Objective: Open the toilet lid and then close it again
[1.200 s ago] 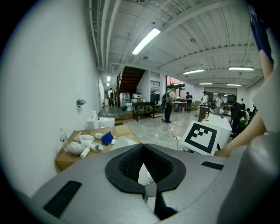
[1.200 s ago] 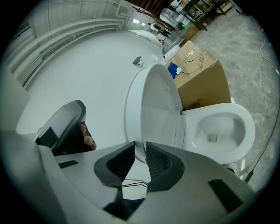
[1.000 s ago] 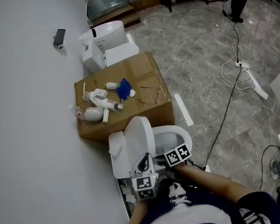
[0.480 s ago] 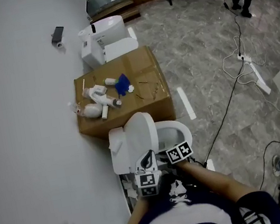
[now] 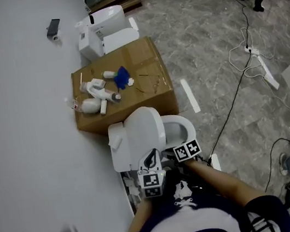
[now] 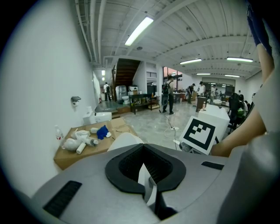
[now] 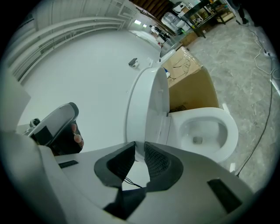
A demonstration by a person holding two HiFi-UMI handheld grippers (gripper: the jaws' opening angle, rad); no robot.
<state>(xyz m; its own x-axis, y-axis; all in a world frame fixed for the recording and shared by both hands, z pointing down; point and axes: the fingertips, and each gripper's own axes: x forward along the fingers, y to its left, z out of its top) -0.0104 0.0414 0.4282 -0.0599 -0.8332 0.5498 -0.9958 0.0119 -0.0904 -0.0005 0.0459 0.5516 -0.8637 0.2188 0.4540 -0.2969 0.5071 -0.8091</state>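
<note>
A white toilet stands against the wall, its lid [image 5: 145, 132] raised and leaning over the open bowl [image 5: 183, 129]. In the right gripper view the lid [image 7: 146, 100] rises nearly upright beside the bowl [image 7: 210, 131], and its near rim runs down between the jaws. My right gripper [image 7: 139, 157] is shut on that rim; in the head view it [image 5: 167, 156] is at the lid's near edge. My left gripper [image 5: 152, 160] is just left of it, shut on nothing [image 6: 145, 168], with the lid [image 6: 124, 141] showing beyond its tips.
A cardboard box [image 5: 151, 89] with white bottles [image 5: 94, 94] and a blue item [image 5: 122, 76] stands just behind the toilet. A second white toilet [image 5: 102, 28] lies farther back. Cables [image 5: 246, 61] trail over the stone floor at the right. The white wall [image 5: 20, 134] is at the left.
Both grippers have sunk a little. The lid, held by the right gripper, has tipped from near upright farther over the bowl.
</note>
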